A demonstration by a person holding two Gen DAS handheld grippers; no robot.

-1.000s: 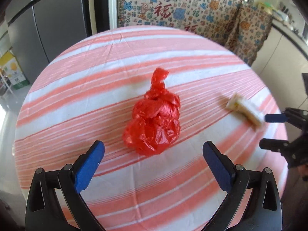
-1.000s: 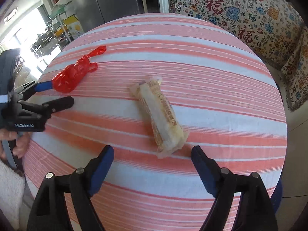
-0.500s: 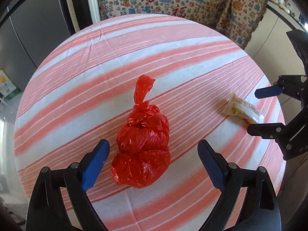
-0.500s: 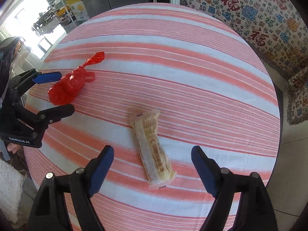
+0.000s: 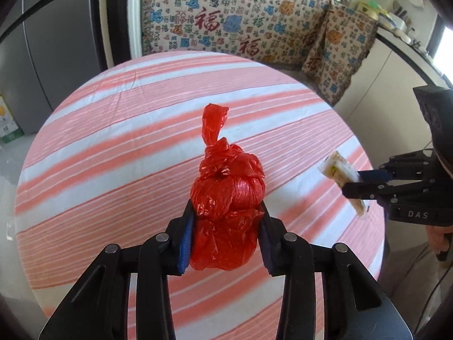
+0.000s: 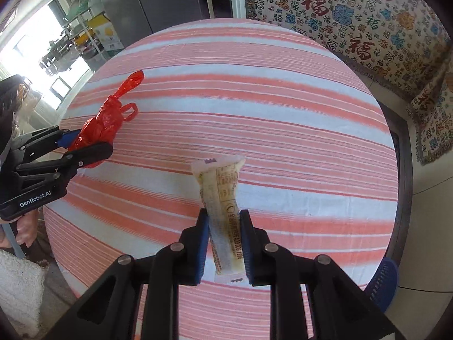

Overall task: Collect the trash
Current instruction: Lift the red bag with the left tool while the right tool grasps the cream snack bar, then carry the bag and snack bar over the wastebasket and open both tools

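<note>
A: Left wrist view: round table under a cloth striped salmon and white, lightly creased. Behind it, a patterned throw printed with red characters and blue and orange motifs, draped over seating. Grey refrigerator doors to the left, a counter with dishes far right.

B: Right wrist view: same striped tablecloth, same throw at upper right, with a fringed edge hanging toward a tiled floor. Dark fridge at the top, a wire rack and a yellow-and-white carton near a bright window on the left.

A: And the trash?

B: Knotted red plastic bag pinched between the blue pads of the left gripper, squeezed at its lower half, twisted tail pointing up. Seen from the other side as red bag in the left gripper, loop handle sticking out.

A: Other side?

B: Stained food wrapper clamped by the right gripper, jaws closed on its lower part, upper end flaring free above the cloth. From the left camera, wrapper caught in the right gripper near the table's right edge. Blue plastic basket rim just past the table edge, lower right.
</note>
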